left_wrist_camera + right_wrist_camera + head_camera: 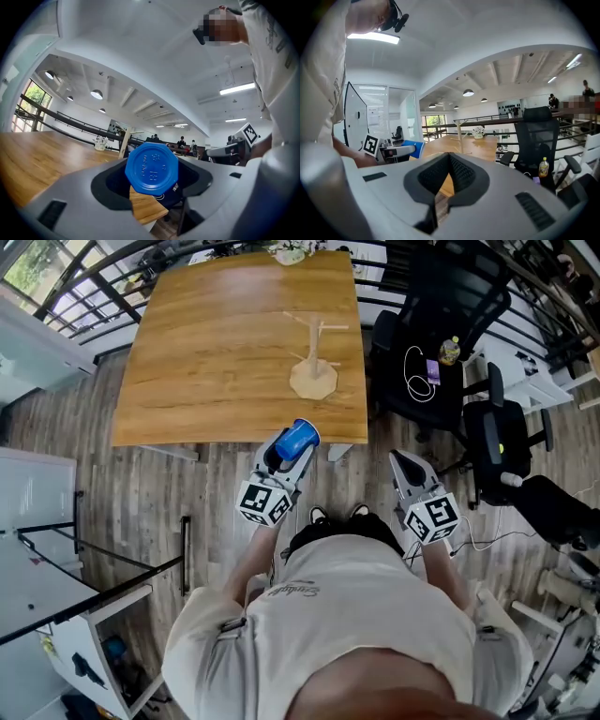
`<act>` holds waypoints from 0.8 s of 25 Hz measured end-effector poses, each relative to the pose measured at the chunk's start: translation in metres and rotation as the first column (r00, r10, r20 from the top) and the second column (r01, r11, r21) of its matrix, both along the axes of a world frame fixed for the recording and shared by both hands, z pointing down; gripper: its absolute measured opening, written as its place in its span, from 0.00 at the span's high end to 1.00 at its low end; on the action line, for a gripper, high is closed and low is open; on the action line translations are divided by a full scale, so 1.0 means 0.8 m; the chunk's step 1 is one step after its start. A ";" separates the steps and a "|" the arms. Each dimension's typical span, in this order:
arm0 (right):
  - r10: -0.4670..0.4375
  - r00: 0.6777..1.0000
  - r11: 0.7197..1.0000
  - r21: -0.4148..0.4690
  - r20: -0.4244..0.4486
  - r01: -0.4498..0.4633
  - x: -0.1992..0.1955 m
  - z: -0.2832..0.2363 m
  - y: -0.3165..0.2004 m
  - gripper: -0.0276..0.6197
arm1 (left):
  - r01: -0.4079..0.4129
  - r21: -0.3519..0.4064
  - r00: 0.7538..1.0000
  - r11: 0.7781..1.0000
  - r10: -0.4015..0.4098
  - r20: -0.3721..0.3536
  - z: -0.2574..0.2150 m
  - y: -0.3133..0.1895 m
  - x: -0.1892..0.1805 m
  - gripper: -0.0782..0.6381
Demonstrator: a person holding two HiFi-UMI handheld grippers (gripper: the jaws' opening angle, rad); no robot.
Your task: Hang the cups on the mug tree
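Observation:
A blue cup (297, 438) is held in my left gripper (284, 454), just off the near edge of the wooden table (216, 352). In the left gripper view the cup's octagonal base (152, 168) faces the camera, clamped between the jaws. A wooden mug tree (314, 362) stands on the table's near right part, with bare pegs. Its trunk also shows in the right gripper view as the mug tree (460, 132). My right gripper (407, 469) hangs to the right, off the table, jaws shut with nothing between them (449, 174).
A black office chair (441, 324) with a yellow bottle (450, 350) and a cable on its seat stands right of the table. More black chairs (511, 442) stand further right. A small vase of flowers (291, 253) sits at the table's far edge. White furniture (56, 549) stands at the left.

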State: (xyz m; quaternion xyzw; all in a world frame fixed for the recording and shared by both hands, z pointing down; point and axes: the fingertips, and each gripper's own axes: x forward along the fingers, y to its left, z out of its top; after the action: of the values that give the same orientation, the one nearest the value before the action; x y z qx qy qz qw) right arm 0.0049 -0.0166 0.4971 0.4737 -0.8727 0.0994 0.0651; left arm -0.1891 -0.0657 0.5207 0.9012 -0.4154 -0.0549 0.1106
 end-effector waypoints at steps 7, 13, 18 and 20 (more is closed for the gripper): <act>-0.123 0.986 0.991 0.029 -0.110 0.127 -0.039 0.002 -0.035 0.97 | 0.013 -0.052 1.000 0.999 -0.013 0.006 0.025 -0.011 -0.008 0.52; -0.193 0.980 0.981 0.015 -0.053 0.194 -0.034 0.016 -0.104 0.97 | 0.046 -0.050 0.998 0.998 -0.043 0.052 0.018 -0.057 0.007 0.52; -0.276 0.961 0.959 0.068 -0.024 0.277 -0.061 -0.009 -0.172 0.97 | 0.106 -0.066 0.992 0.992 -0.100 0.081 0.000 -0.096 -0.007 0.52; -0.291 0.957 0.953 0.084 -0.013 0.291 -0.053 -0.012 -0.200 0.97 | 0.116 -0.052 0.989 0.992 -0.111 0.095 -0.010 -0.120 0.003 0.52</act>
State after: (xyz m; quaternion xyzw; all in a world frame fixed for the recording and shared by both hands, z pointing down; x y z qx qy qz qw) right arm -0.0376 -0.1767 0.4878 0.3425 -0.9363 0.0512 0.0589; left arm -0.1866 -0.1618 0.5130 0.8742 -0.4720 -0.0077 0.1140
